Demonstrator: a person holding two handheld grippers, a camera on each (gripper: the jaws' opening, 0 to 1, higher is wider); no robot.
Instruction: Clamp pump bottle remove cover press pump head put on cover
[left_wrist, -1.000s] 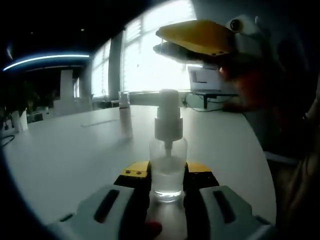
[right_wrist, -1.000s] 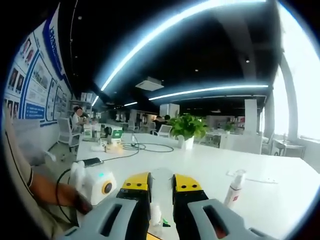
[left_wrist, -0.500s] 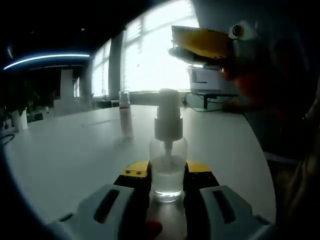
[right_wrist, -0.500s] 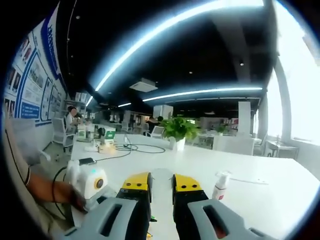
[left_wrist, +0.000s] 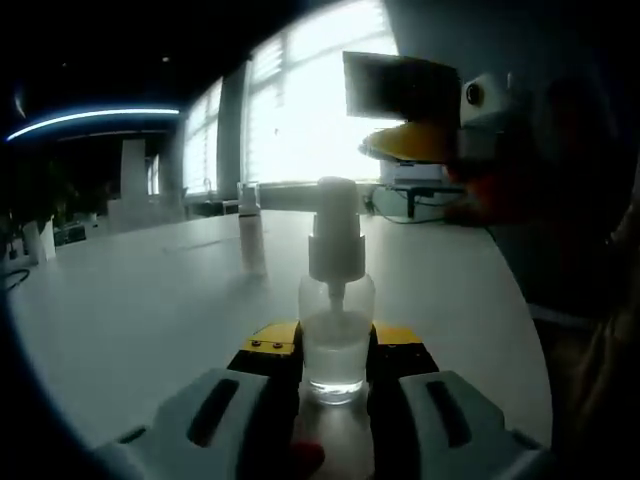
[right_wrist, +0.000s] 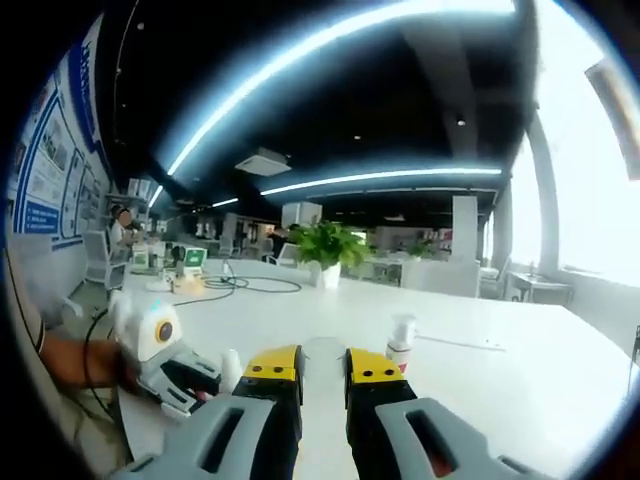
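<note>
A clear pump bottle (left_wrist: 337, 310) with a white pump head (left_wrist: 336, 225) stands on the white table (left_wrist: 150, 310), uncovered. My left gripper (left_wrist: 336, 342) is shut on its lower body, one yellow-tipped jaw on each side. My right gripper (left_wrist: 415, 143) hovers up and to the right of the pump head, apart from it. In the right gripper view, the right gripper (right_wrist: 325, 365) has a narrow gap with nothing in it. There the left gripper (right_wrist: 185, 378) sits low at the left, with the pump head (right_wrist: 230, 368) beside it.
A second slim bottle with a clear top (left_wrist: 250, 225) (right_wrist: 400, 342) stands farther out on the table. A potted plant (right_wrist: 325, 245) and cables (right_wrist: 215, 285) lie at the far side. The table's edge (left_wrist: 525, 330) curves close on the right. A person's hand (right_wrist: 70, 365) holds the left gripper.
In the left gripper view the right gripper has dropped lower and shifted right. The right gripper view has swung, bringing the left gripper and the slim bottle nearer its centre. The clamped bottle is unchanged.
</note>
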